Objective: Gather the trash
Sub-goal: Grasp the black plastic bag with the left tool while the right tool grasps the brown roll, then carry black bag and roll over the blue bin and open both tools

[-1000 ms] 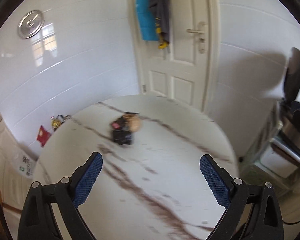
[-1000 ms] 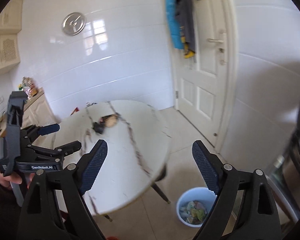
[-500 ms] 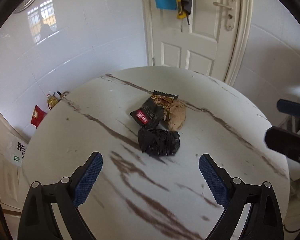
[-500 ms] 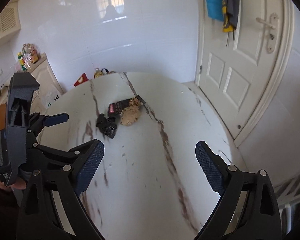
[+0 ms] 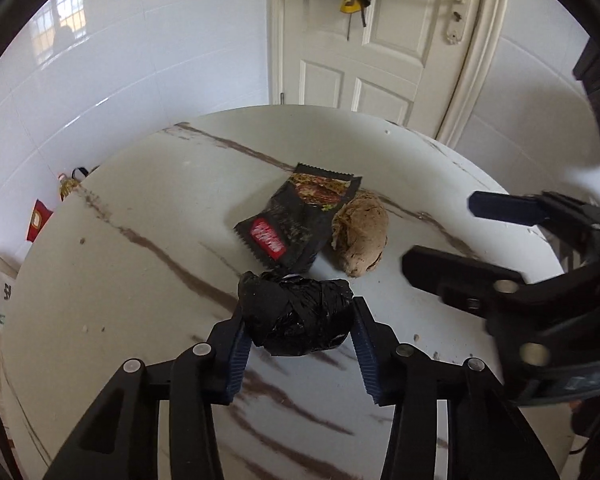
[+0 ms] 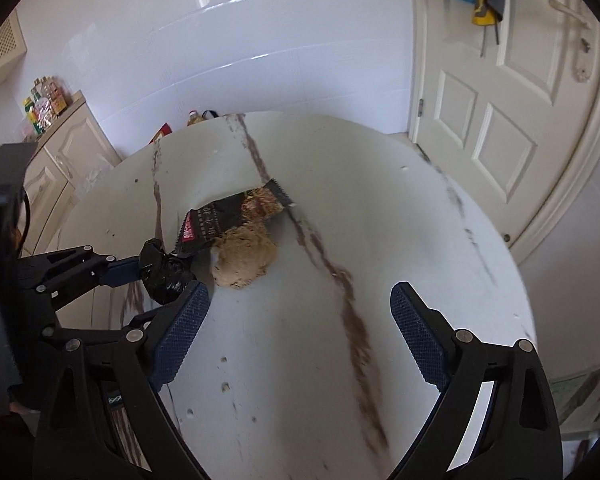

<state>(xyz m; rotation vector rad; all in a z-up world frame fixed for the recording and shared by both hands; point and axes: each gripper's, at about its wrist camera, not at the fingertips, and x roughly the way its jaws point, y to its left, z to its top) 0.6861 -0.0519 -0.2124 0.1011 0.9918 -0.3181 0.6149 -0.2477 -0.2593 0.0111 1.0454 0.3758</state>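
We are clamping our left gripper point(image 5: 298, 330) on the crumpled black plastic bag point(image 5: 296, 316), low centre; the jaws have just been closing. Its slick film risks slipping. Our right gripper point(image 6: 296, 330) is hanging released.

Crinkled glossy black plastic bag point(image 5: 296, 316) and shiny foil wrapper point(image 5: 296, 224) lie on a smooth marble-look table point(image 5: 140, 288)

Both wrist views look steeply down, close over the round marble table point(image 5: 112, 280), facing the white door point(image 6: 500, 120). Shared: the trash pile at each frame's centre.
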